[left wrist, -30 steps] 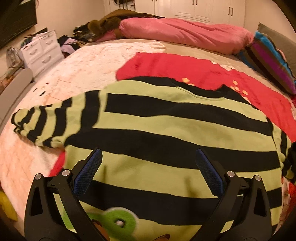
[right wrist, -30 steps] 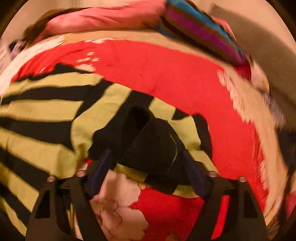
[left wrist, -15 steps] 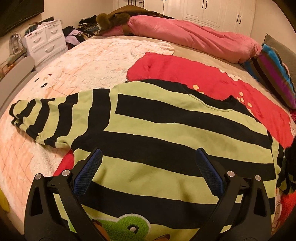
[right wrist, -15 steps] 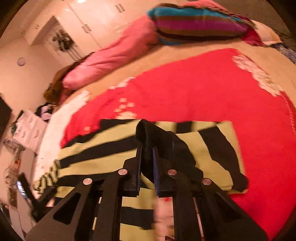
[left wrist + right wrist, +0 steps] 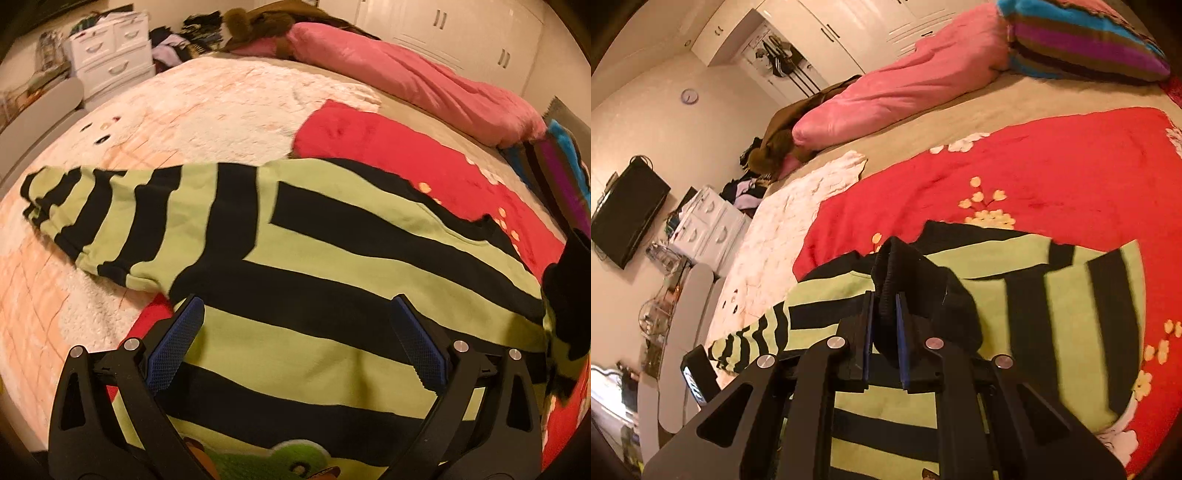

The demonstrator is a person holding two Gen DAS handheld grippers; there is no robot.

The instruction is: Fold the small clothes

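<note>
Since a second ago the right gripper (image 5: pixel 884 325) has closed and lifted, its jaws now clamped on the black cuff (image 5: pixel 897 266) of the striped sweater (image 5: pixel 332 266), with that sleeve drawn across the body. Open bedspread lies left of the sweater, the fleecy white blanket (image 5: pixel 221 107) reaching toward the bed's edge; a red floral blanket (image 5: pixel 1052 166) spreads beyond the collar. Only the right view shows the wall-mounted television (image 5: pixel 628 218); only the left view shows the frog patch (image 5: pixel 295 454) at the hem. The left gripper (image 5: pixel 295 347) hangs wide open over the sweater's lower stripes, holding nothing. The other sleeve (image 5: pixel 103 210) lies stretched out leftward.
</note>
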